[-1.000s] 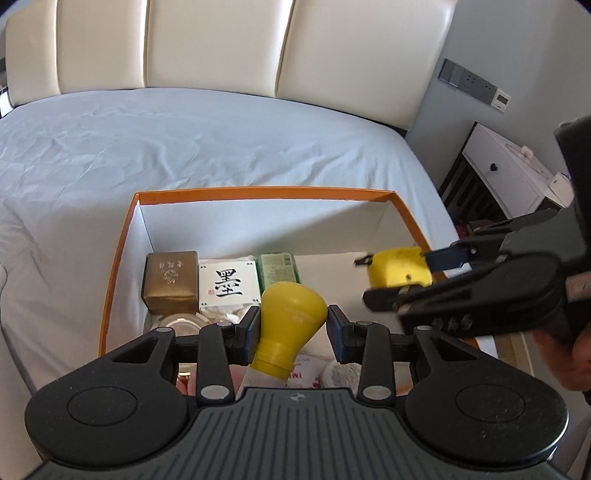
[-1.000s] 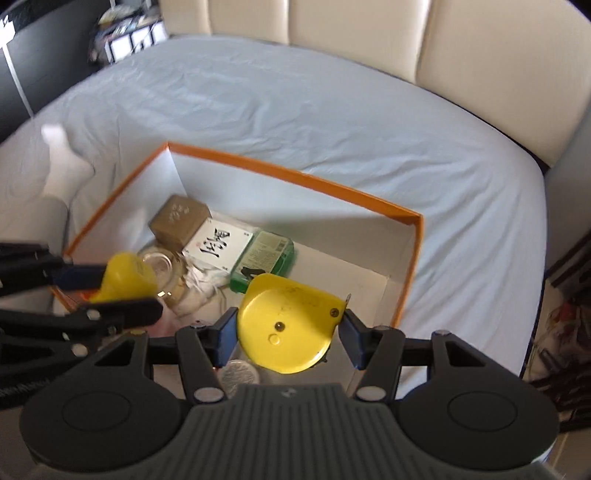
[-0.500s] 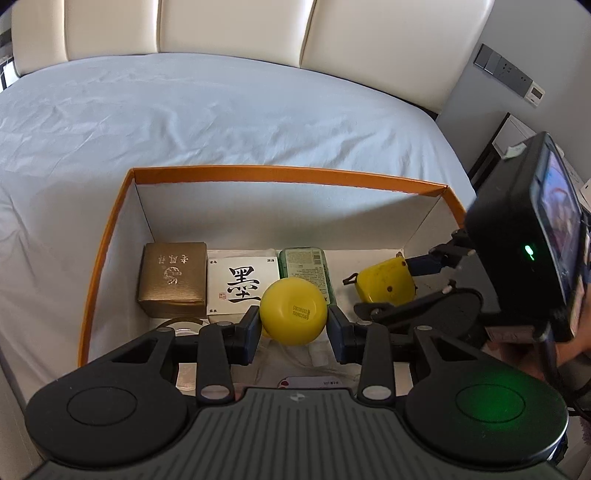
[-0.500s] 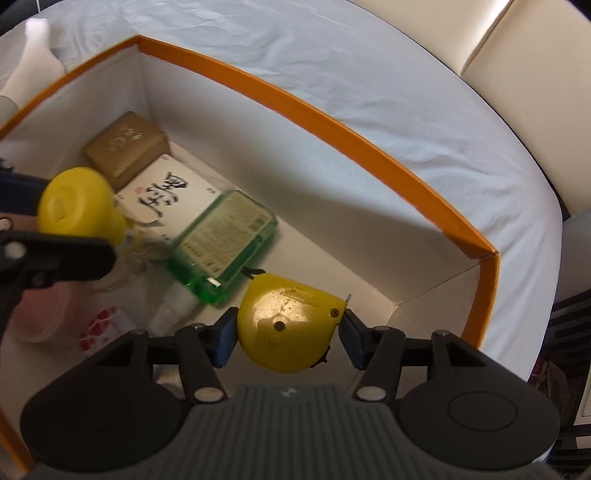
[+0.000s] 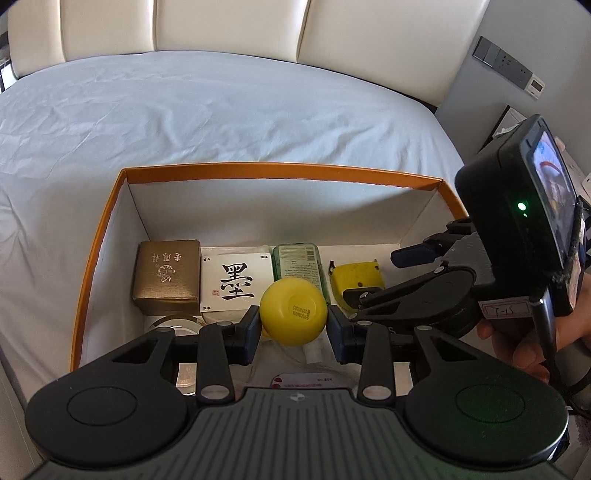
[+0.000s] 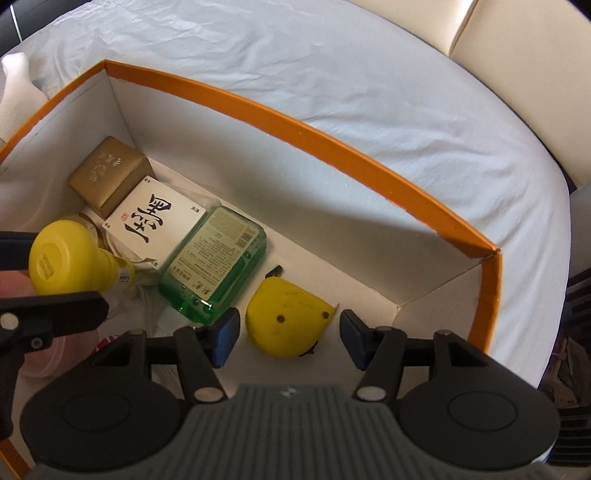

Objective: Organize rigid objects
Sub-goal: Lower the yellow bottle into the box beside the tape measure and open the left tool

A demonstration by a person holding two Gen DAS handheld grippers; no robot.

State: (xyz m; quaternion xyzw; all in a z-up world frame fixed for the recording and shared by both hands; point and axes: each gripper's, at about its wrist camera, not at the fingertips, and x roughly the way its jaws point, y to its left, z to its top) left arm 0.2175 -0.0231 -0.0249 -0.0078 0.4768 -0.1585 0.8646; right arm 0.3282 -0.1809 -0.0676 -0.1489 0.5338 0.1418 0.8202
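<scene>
An orange-rimmed white box (image 5: 280,170) (image 6: 332,147) sits on the bed. My left gripper (image 5: 292,328) is shut on a yellow bulb-shaped bottle (image 5: 293,312), held over the box's near side; the bottle also shows in the right wrist view (image 6: 70,258). My right gripper (image 6: 288,334) is open inside the box, its fingers apart on either side of a yellow tape measure (image 6: 286,323) that rests on the box floor; the tape measure also shows in the left wrist view (image 5: 356,280), beside the green bottle.
In the box lie a gold box (image 5: 166,275), a white box with black calligraphy (image 5: 236,282), a flat green bottle (image 6: 214,264), a glass jar (image 5: 173,325) and white packets (image 5: 314,380). The blue-sheeted bed (image 5: 221,110) surrounds it. A cream headboard (image 5: 258,29) stands behind.
My right gripper lowered the tape measure onto the box floor and opened, letting it go. My left gripper moved forward with the yellow bottle and tipped it to point ahead.
</scene>
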